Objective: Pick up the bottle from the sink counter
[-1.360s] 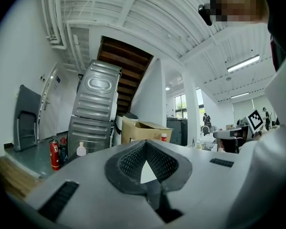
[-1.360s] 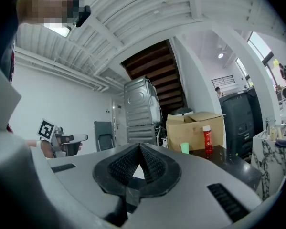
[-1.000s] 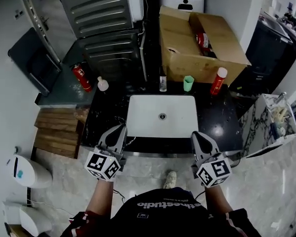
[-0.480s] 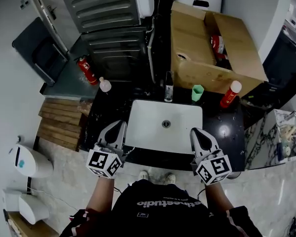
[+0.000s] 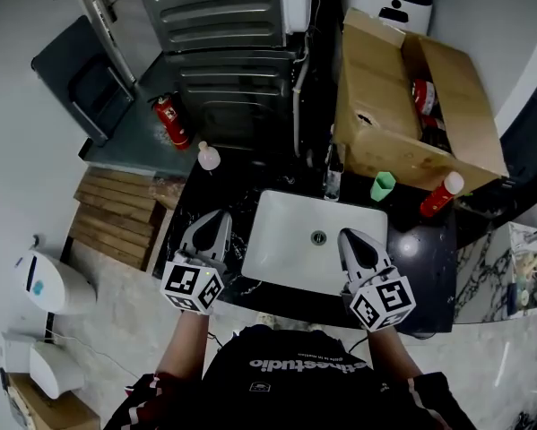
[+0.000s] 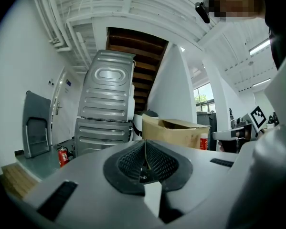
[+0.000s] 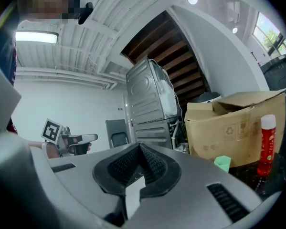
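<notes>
On the black sink counter a red bottle with a white cap stands at the back right. A dark slim bottle stands behind the white basin, and a small pale pink bottle at the back left. My left gripper is shut and empty over the counter left of the basin. My right gripper is shut and empty over the basin's right part. In the right gripper view, the red bottle stands far beyond the right gripper. The left gripper has its pads together.
A green cup stands between the dark and red bottles. An open cardboard box fills the space behind the counter. A grey metal appliance and a red fire extinguisher are at the back left. Wooden slats lie on the floor left.
The counter and sink have slid right and nearer in the head view. Both grippers stay shut and now reach further in over the counter and basin.
</notes>
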### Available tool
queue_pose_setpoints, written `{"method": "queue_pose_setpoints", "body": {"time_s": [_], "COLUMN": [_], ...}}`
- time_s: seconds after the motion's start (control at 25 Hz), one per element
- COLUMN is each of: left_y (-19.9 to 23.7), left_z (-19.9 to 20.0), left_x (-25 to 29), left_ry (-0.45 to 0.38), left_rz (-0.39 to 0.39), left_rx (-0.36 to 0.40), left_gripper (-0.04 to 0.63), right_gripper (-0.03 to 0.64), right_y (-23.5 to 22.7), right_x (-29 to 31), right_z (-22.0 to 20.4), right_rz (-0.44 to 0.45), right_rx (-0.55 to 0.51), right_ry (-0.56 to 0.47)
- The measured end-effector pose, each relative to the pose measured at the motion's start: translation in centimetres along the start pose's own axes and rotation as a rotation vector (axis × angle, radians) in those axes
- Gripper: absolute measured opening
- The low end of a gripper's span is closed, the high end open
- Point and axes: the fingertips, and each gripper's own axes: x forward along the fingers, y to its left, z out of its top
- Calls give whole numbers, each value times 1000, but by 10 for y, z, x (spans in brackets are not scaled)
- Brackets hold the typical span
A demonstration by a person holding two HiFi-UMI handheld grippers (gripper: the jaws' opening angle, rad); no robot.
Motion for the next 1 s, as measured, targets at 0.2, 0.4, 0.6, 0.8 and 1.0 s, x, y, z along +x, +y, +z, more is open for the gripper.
{"method": "queue_pose_setpoints", "body": {"time_s": [0.2,0.4,0.6,0.8,1.0], "left_y": [46,101,159,210,252], "left_z": [-13,-32,-67,-103,-151], "left_x": [19,46,81,123,162], "left_ry": [8,1,10,40,95], "left_rz": [1,5,30,66,89], "left_rx": [23,30,38,45,0], "left_gripper": [17,89,163,248,296], "right_gripper": [38,38,38,38,38], "right_y": [20,44,60,67,64], "right_x": [56,118,180,238,282], "right_z": [-7,-14,-28,-47,-68], "right_rz": [37,75,111,108,62], "right_rx": [-2,-11,-34,-61,-84], "right_ry": [0,-3,-23,-52,-65]}}
